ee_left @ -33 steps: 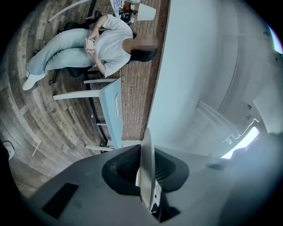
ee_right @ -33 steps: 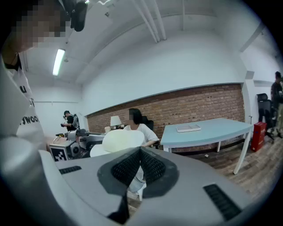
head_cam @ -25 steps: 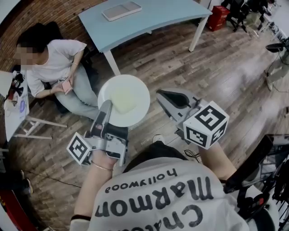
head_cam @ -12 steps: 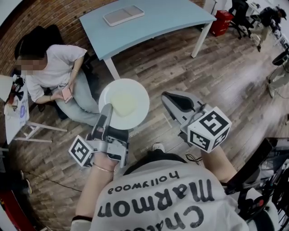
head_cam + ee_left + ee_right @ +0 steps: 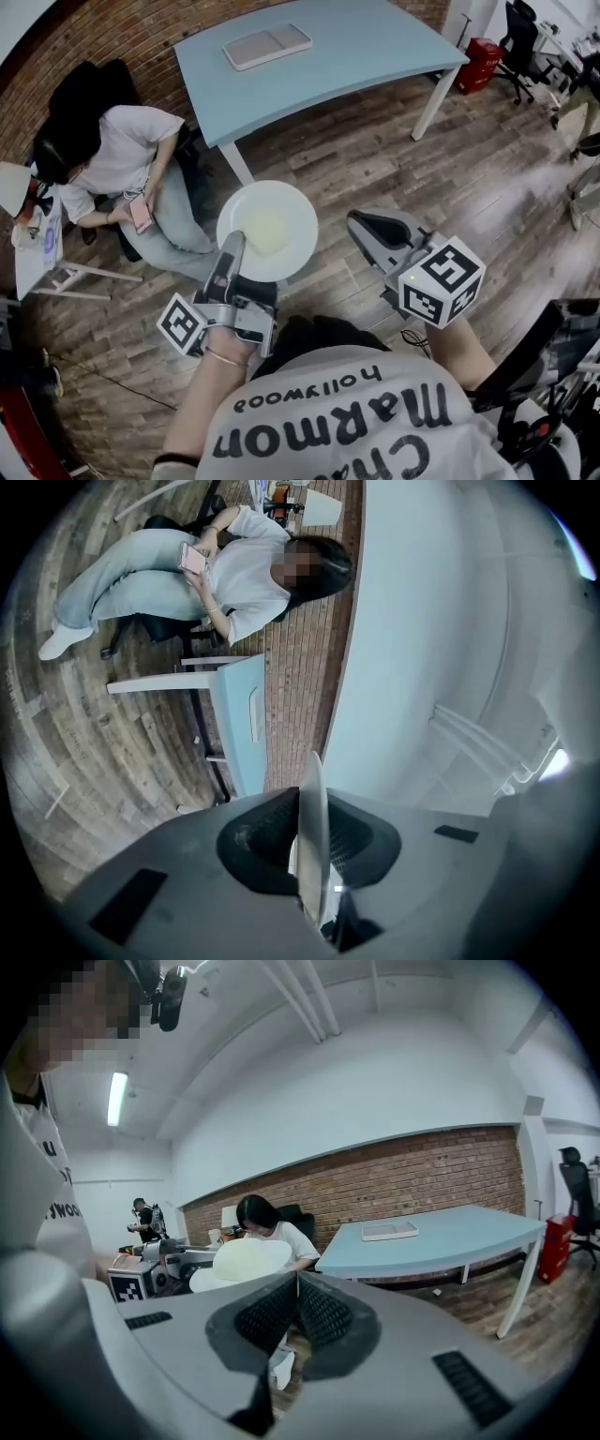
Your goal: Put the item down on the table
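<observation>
A round white plate (image 5: 268, 230) hangs level over the wooden floor, short of the light blue table (image 5: 366, 42). My left gripper (image 5: 232, 255) is shut on the plate's near rim. In the left gripper view the plate's edge (image 5: 313, 841) stands thin between the two dark pads. My right gripper (image 5: 373, 227) is held beside the plate, to its right, shut with nothing in it; its pads meet in the right gripper view (image 5: 298, 1309). The plate (image 5: 241, 1262) and the table (image 5: 441, 1237) also show there.
A grey tray (image 5: 267, 45) lies on the table's far part. A person (image 5: 112, 169) sits on a chair left of the table, holding a phone. A red box (image 5: 484, 64) and office chairs (image 5: 523, 33) stand at the far right. A small white side table (image 5: 37, 239) is at the left.
The plate and both grippers have drifted slightly right and lower in the head view as the view shifted toward the table. The grip on the plate is unchanged.
</observation>
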